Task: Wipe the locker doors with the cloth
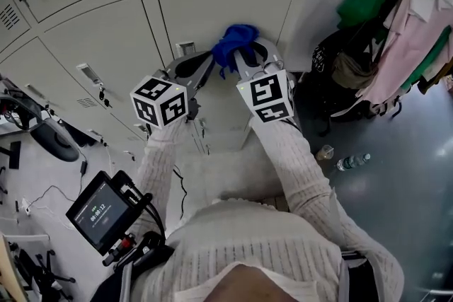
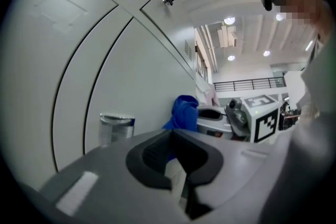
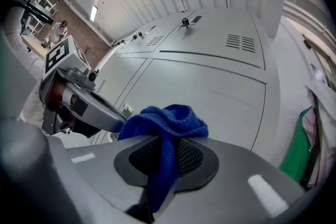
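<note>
While blue terry cloth (image 3: 167, 115) clamped in right gripper (image 3: 165, 140) jaws at pale grey metal locker door (image 1: 212, 10), left gripper (image 2: 173, 138) jaws together, empty; judged mid-wipe, doors done unreadable.

Two tools: left hand-held gripper (image 1: 209, 59), right hand-held gripper (image 1: 244, 53). Two marker cubes (image 1: 160, 101), one per tool. One blue cloth (image 1: 235, 40). At least five locker doors (image 1: 226, 7). One plastic bottle (image 1: 352, 162). One small screen (image 1: 99, 212).

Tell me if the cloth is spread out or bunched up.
Bunched up. The cloth is a crumpled wad pinched in the right gripper, with one tail trailing back between its jaws.
</note>
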The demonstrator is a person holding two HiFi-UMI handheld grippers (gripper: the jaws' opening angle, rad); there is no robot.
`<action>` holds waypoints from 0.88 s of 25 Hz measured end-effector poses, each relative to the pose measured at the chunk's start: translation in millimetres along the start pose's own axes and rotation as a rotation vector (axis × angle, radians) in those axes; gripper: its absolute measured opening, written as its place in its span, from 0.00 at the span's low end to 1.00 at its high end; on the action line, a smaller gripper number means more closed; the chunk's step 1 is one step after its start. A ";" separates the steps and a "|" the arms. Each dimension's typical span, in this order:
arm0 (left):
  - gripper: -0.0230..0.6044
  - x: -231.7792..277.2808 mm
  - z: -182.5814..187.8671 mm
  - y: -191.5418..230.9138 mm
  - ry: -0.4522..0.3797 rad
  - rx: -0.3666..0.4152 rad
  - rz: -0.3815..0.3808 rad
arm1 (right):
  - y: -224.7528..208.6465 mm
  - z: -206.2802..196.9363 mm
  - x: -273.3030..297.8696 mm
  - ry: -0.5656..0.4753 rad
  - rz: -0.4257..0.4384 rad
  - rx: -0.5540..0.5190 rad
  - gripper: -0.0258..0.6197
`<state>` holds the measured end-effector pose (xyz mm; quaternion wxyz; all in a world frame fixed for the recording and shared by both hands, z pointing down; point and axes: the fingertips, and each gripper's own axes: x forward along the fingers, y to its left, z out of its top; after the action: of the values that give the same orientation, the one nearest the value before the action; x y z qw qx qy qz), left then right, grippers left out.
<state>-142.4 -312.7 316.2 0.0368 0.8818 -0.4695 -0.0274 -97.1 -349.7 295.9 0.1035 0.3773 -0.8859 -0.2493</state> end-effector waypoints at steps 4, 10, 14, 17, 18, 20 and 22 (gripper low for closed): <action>0.05 0.6 -23.0 -4.2 0.032 -0.033 -0.010 | 17.7 -27.3 1.1 0.050 0.037 0.034 0.12; 0.05 -1.1 -65.0 -8.9 0.093 -0.094 -0.010 | 44.8 -68.7 0.7 0.132 0.092 0.068 0.12; 0.05 -3.2 -91.1 -7.8 0.134 -0.134 0.005 | 57.3 -95.8 1.9 0.179 0.138 0.078 0.12; 0.05 -6.7 -105.0 -6.4 0.156 -0.154 0.016 | 63.8 -107.8 1.3 0.206 0.159 0.076 0.12; 0.05 -7.4 -109.5 -6.2 0.164 -0.160 0.019 | 66.5 -111.6 1.2 0.214 0.162 0.079 0.12; 0.05 -7.5 -118.6 -7.5 0.177 -0.173 0.018 | 73.6 -122.1 0.8 0.232 0.168 0.096 0.12; 0.05 -6.1 -127.2 -8.4 0.187 -0.183 0.016 | 81.4 -135.0 0.8 0.258 0.178 0.113 0.12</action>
<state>-128.3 -298.0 442.2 0.1610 0.8695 -0.4667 0.0126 -97.7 -351.3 453.6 0.2168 0.3315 -0.9077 -0.1384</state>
